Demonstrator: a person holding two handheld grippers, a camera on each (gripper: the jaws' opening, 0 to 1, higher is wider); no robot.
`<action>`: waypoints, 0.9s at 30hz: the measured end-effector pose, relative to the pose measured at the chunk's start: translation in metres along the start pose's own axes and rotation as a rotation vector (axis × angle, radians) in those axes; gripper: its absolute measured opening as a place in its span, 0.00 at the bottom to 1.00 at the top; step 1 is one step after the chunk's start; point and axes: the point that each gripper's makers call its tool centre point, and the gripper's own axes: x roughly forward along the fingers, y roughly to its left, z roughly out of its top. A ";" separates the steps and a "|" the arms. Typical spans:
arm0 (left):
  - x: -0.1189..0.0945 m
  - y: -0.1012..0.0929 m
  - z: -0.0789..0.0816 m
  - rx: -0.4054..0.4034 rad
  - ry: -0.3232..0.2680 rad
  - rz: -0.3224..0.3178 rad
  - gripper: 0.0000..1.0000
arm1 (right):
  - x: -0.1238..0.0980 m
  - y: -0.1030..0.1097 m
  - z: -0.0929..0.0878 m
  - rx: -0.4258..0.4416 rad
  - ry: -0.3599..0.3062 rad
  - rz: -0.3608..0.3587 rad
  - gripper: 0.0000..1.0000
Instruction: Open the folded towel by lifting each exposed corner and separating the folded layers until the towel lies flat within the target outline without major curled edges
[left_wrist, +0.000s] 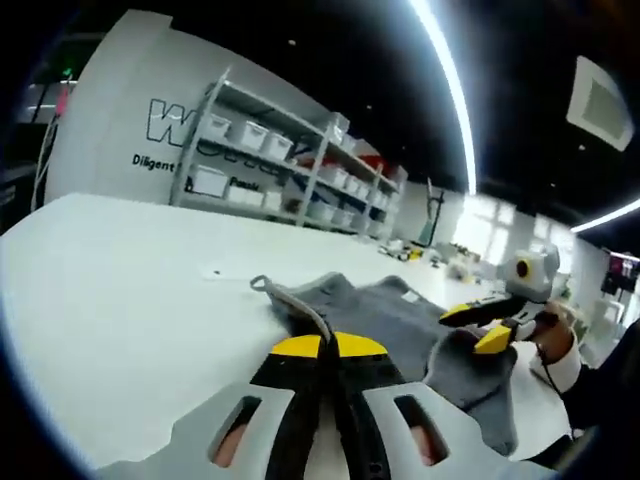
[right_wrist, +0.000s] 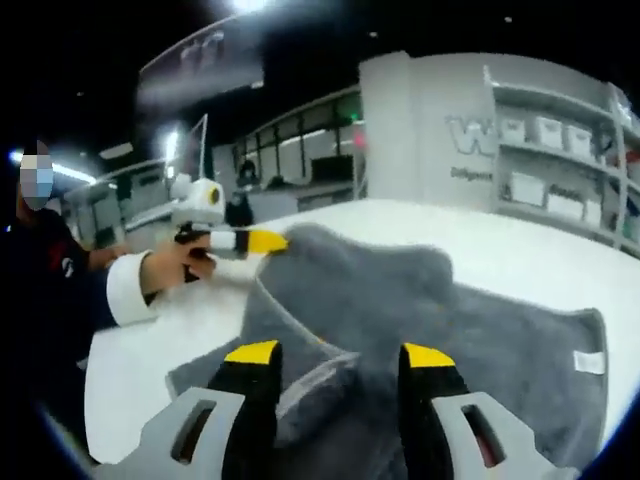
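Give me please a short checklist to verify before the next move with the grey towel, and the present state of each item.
1. Left gripper shut on the towel edge: ok, jaws closed with the hem between them.
2. Right gripper free to take another corner: ok, jaws open, apart over the cloth.
3. Towel lies flat: not ok, it is bunched and partly lifted.
4. Edges free of curl: not ok, the hem near the right gripper is folded over.
5. Towel inside the target outline: cannot tell, no outline visible on the white table.
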 end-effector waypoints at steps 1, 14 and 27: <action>0.000 0.000 0.000 -0.001 0.000 0.000 0.02 | 0.001 0.004 -0.002 -0.012 0.009 0.004 0.51; 0.000 0.005 0.003 0.001 0.000 0.003 0.02 | -0.004 0.057 0.005 -0.193 -0.037 0.133 0.62; -0.003 0.003 -0.001 0.010 -0.002 0.020 0.02 | 0.007 0.018 -0.027 -0.249 0.099 -0.007 0.35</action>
